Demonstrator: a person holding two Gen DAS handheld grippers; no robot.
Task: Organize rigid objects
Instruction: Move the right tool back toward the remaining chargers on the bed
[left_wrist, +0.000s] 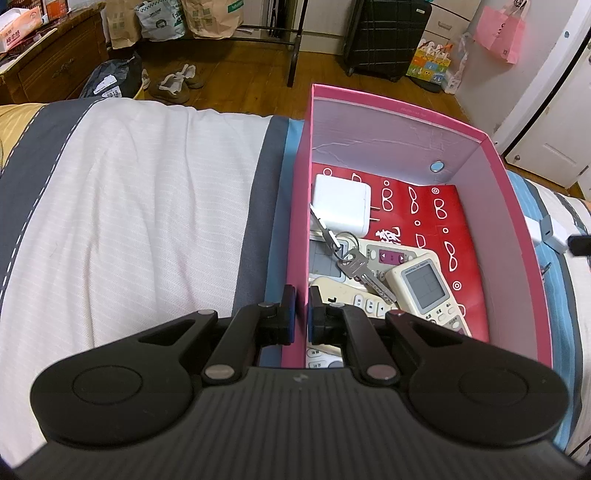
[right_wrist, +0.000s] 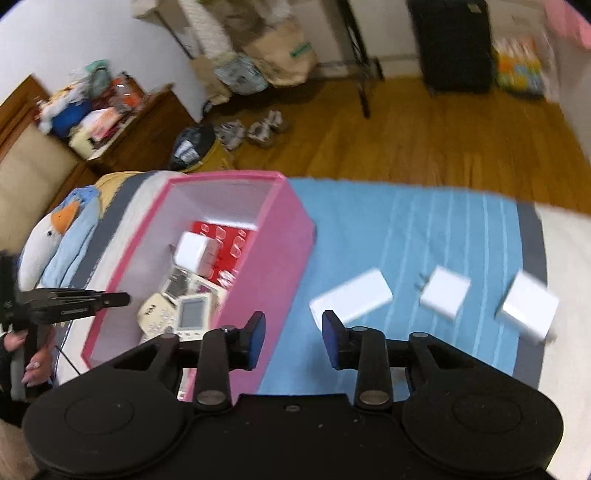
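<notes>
A pink box (left_wrist: 517, 206) sits on the bed and holds a white charger (left_wrist: 341, 206), keys (left_wrist: 354, 264) and several remote controls (left_wrist: 424, 288) on red paper. My left gripper (left_wrist: 302, 314) is shut on the box's left wall (left_wrist: 295, 229), one finger outside and one inside. In the right wrist view the box (right_wrist: 273, 266) lies left of my open, empty right gripper (right_wrist: 293, 339), which hovers above the blue blanket (right_wrist: 424, 236). Three white chargers lie on the blanket: one (right_wrist: 351, 299) just ahead, a second (right_wrist: 445, 291) and a third (right_wrist: 528, 306) further right.
A white and grey striped sheet (left_wrist: 147, 221) covers the bed left of the box. A plush duck (right_wrist: 55, 243) lies at the bed's far left. Beyond the bed edge are wood floor, shoes (left_wrist: 177, 83), paper bags, a black suitcase (left_wrist: 388, 37) and a wooden dresser (left_wrist: 48, 59).
</notes>
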